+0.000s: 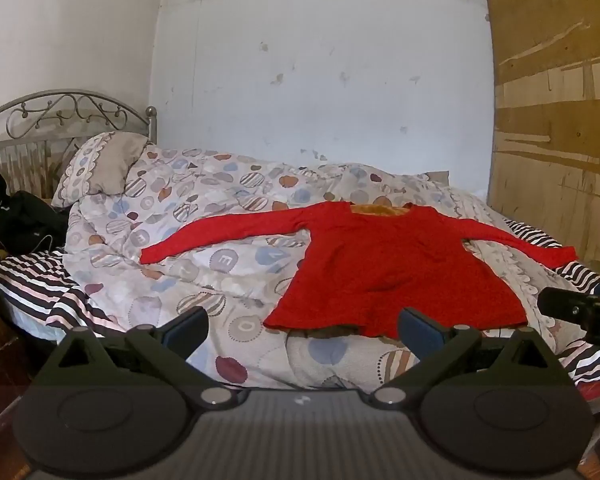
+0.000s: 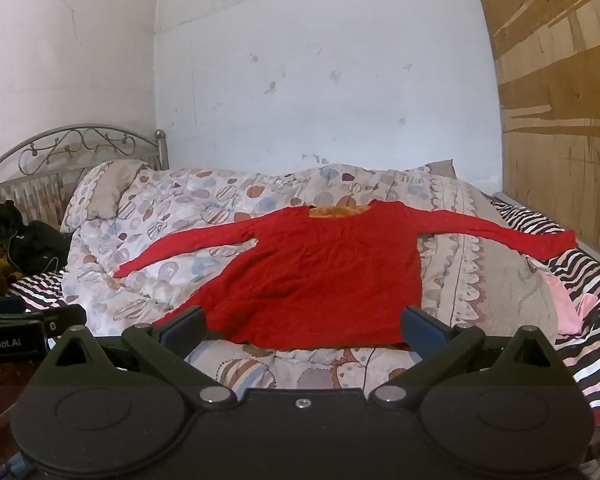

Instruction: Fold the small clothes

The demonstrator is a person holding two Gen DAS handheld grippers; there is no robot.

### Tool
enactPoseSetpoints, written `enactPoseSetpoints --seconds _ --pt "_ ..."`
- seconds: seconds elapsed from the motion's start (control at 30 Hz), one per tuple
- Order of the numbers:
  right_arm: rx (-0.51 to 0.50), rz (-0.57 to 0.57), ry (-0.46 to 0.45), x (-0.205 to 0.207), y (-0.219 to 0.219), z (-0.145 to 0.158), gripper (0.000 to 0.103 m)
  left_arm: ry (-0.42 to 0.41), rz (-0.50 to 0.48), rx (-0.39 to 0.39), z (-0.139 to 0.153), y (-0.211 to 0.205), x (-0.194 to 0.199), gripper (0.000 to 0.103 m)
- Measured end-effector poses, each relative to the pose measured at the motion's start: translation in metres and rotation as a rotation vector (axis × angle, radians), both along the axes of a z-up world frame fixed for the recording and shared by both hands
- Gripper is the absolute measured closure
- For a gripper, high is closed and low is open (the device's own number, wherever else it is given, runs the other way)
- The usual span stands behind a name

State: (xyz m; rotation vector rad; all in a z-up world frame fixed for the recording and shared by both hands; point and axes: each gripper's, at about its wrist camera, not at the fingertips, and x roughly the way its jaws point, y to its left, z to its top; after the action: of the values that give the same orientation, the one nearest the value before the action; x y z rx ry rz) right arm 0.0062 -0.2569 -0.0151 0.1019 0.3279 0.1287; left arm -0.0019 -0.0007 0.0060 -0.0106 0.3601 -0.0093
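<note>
Left gripper (image 1: 303, 326) wide open, jaws spread, nothing between pads, tilted slightly downward. Right gripper (image 2: 303, 326) likewise wide open, empty, tilted slightly downward. Both held side by side at roughly the same height, each one's tip visible at the edge of the other's view.

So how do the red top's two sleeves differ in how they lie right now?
The left sleeve lies wholly on the patterned duvet, angled toward the near edge. The right sleeve stretches straighter sideways, and its cuff reaches the striped sheet. Both are spread out flat, unfolded, and untouched: the left gripper and right gripper are open.
</note>
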Motion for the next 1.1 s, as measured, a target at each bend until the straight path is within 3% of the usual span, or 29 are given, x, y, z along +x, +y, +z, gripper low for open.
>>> enactPoseSetpoints --seconds 1.1 --pt "-0.008 -0.008 -0.002 -0.0005 -0.0021 0.0026 0.0 -0.012 0.006 0.006 -0.0009 0.0032 -0.0001 0.0"
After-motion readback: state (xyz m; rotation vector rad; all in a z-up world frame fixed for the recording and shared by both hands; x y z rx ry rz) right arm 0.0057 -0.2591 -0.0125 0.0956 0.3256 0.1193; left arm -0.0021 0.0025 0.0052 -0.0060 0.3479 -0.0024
